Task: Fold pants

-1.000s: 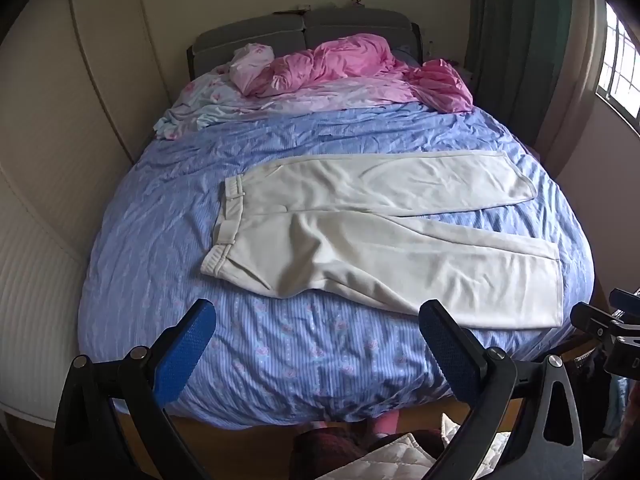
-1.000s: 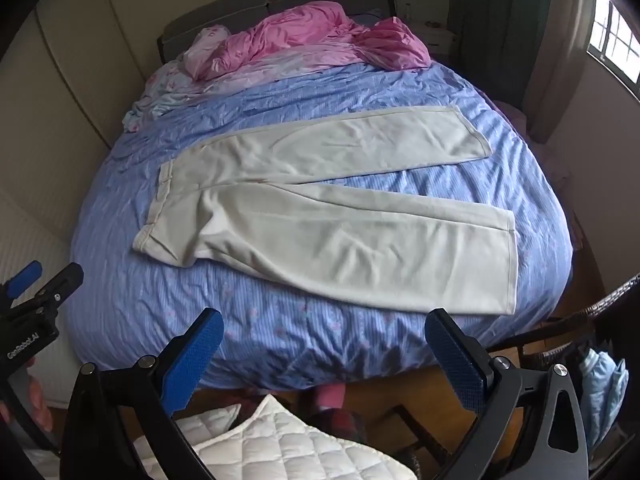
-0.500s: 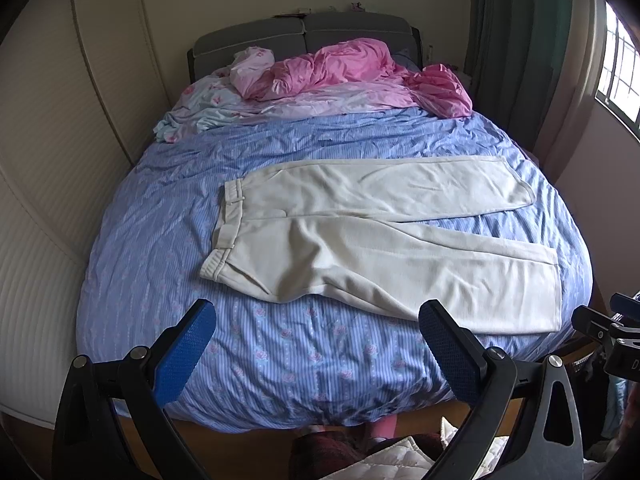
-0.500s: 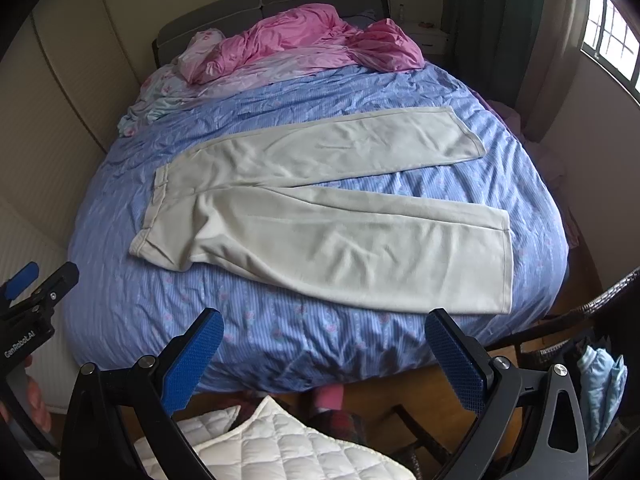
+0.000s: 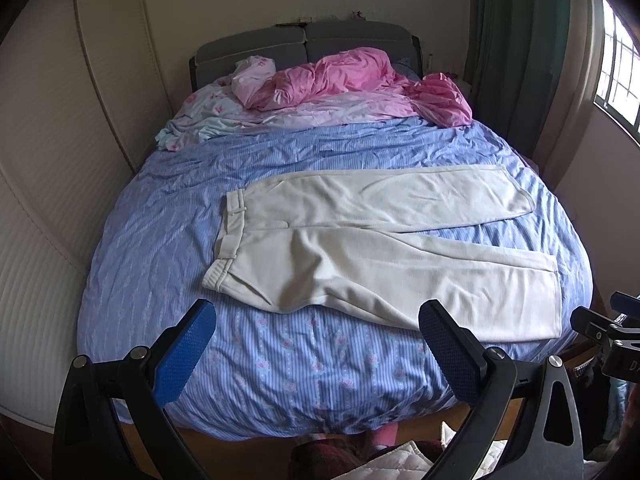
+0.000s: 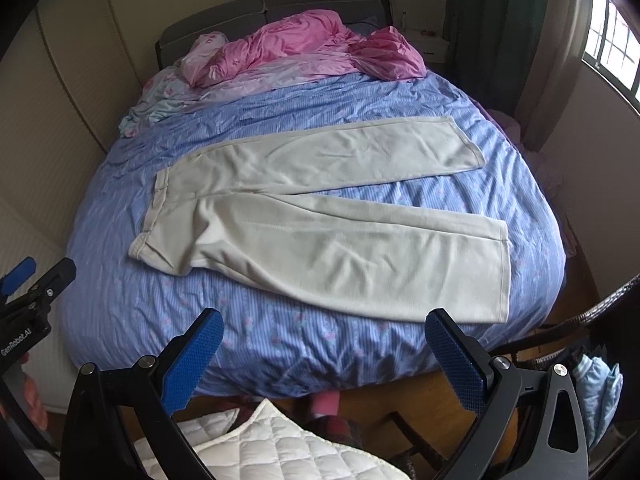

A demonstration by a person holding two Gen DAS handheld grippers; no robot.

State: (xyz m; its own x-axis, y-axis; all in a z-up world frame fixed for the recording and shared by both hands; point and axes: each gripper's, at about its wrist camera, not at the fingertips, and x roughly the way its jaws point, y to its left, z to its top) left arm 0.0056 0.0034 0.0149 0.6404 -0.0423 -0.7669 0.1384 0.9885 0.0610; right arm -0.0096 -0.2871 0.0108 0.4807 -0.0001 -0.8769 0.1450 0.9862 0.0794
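Lit by soft daylight from the window point(image 5: 618, 76) at upper right, blown out to white glare between its bars. Dim toward the left wall and the floor; only faint shadows in the folds of the bedding. Heavily bowed by fisheye, black vignette in the corners. Mostly sharp, slightly smeared at the rim.

I see the cream pants point(image 5: 372, 248) lying flat and unfolded on the blue bed point(image 5: 160, 248), waistband left, legs splayed apart rightward.

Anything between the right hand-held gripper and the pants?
Nothing but bare blue bedspread separates the right hand-held gripper from the pants, as the right wrist view shows.
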